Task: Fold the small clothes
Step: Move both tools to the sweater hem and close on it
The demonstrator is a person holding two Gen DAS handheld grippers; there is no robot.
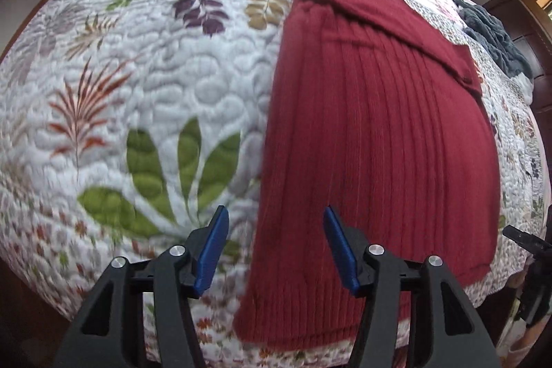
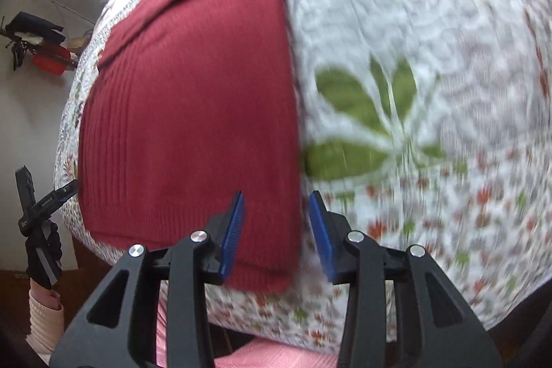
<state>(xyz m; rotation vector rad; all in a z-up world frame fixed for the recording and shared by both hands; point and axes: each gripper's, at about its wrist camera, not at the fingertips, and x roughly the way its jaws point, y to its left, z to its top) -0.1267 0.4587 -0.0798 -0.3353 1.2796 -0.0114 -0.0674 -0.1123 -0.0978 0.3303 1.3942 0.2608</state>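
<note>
A dark red ribbed garment (image 1: 379, 143) lies flat on a leaf-patterned quilt (image 1: 155, 85), with one part folded across its far end. My left gripper (image 1: 276, 216) is open just above the garment's left edge near the hem, one blue finger (image 1: 215, 250) over the quilt and the other over the fabric. In the right wrist view the same garment (image 2: 193, 112) fills the left half. My right gripper (image 2: 276, 197) is open and straddles the garment's right edge near the hem, with nothing clamped.
A grey-blue cloth (image 1: 493, 33) lies at the far right of the bed beside dark wooden furniture (image 1: 531, 33). A gloved hand holds a black device (image 2: 38, 209) at the bed's left edge. Pink fabric (image 2: 276, 357) shows below the near bed edge.
</note>
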